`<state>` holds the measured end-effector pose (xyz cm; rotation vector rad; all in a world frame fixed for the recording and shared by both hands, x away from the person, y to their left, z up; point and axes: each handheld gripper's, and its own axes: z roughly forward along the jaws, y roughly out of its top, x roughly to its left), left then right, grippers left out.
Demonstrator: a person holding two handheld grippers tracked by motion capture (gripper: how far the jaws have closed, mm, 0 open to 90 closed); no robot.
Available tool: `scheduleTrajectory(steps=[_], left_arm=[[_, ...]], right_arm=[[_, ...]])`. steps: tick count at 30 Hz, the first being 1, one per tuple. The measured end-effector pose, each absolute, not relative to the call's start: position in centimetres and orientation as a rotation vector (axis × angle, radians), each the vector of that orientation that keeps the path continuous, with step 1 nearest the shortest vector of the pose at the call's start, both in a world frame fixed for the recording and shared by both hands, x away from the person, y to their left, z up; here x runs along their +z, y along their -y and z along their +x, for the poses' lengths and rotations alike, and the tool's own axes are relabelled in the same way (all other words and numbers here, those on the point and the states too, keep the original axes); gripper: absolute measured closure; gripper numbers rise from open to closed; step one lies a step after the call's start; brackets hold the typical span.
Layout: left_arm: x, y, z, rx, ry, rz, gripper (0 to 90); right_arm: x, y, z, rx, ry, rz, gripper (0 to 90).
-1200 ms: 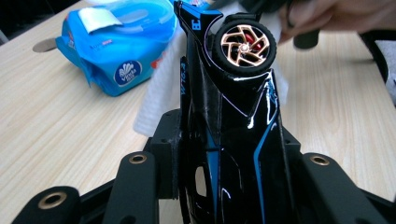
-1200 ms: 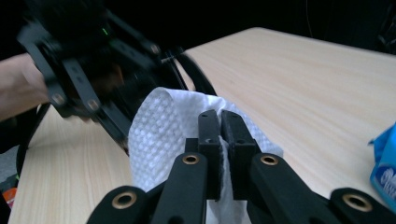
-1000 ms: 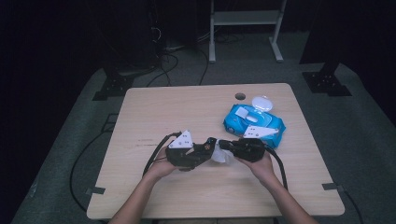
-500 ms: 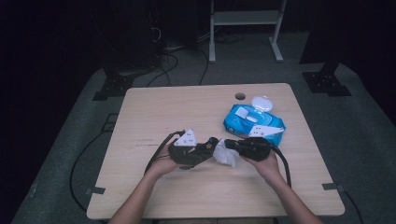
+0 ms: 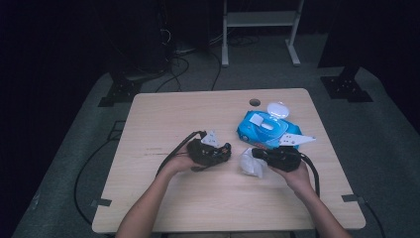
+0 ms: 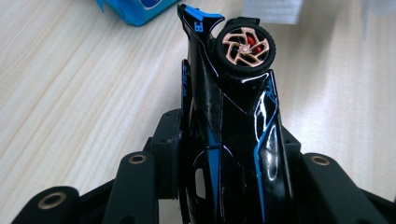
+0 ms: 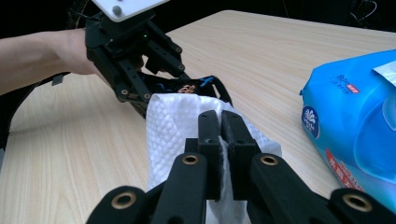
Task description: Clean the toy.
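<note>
While clamped: left jaws on toy car [image 6: 233,116], right jaws on white wipe [image 7: 177,126].

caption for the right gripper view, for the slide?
Right gripper, jaws shut on a white wipe, faces the toy car held in the left gripper; blue wipes pack alongside.

A pale wooden bench [image 5: 163,124] fills the middle of the frame, with dark floor around it. Low centre, two forearms come in from the bottom edge. The left gripper [image 5: 224,151] is clamped on a dark toy car [image 5: 212,153], left of centre. The right gripper [image 5: 255,152], right of centre, pinches a white wipe [image 5: 250,166] that hangs to the bench. The car and the wipe are near each other but apart. Just above the right gripper lies a blue wipe pack [image 5: 265,130] with its lid open. A small hole [image 5: 254,102] sits near the bench's far edge.
</note>
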<state>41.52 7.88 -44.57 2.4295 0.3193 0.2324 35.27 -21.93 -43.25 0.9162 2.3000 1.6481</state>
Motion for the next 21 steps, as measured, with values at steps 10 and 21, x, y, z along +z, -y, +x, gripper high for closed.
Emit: scheduleTrajectory(steps=[10,21], left_arm=[[-43.2,-10.2,41.8,0.104,-0.418,2.307,41.8],[-42.1,-13.5,42.3,0.090,-0.534,2.184,37.6]], right_arm=[[-43.8,22.2,35.3,1.656,-2.319,0.931,86.2],[-43.9,22.3,35.4,1.659,-2.321,0.931,86.2]])
